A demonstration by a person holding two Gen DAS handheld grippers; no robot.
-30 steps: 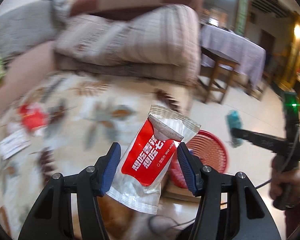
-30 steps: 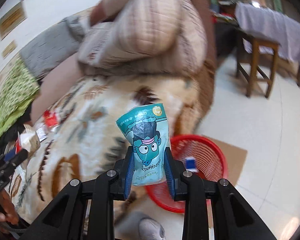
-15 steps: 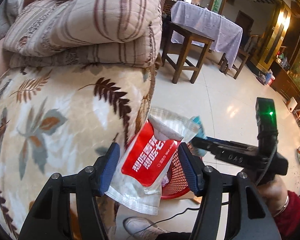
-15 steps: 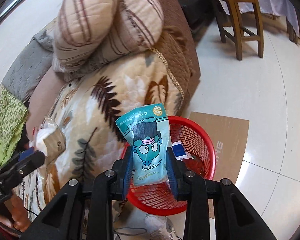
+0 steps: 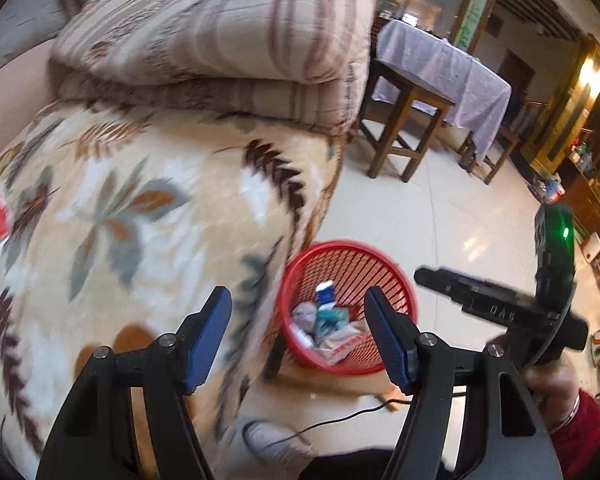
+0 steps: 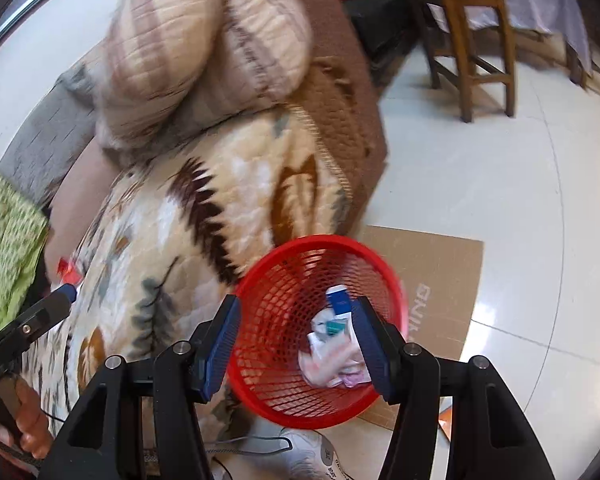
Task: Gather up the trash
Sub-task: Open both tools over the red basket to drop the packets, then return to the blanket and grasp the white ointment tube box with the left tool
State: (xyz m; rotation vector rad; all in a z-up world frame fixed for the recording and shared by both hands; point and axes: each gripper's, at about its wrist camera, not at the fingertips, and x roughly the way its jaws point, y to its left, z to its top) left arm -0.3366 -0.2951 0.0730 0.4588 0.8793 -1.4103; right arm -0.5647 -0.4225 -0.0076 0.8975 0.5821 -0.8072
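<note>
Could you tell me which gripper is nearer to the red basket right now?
Right. The right gripper hangs open directly over the red basket, while the left gripper, also open and empty, sits farther back.

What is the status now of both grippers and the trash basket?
Left gripper and right gripper: jaws opening, nothing between them. Red basket on the floor by the sofa, wrappers inside. Nothing in the way.

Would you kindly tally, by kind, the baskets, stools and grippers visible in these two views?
Red mesh basket: 1
Wooden stool: 1
Grippers: 2, the left gripper and the right gripper, both empty with jaws opening
Total: 4
</note>
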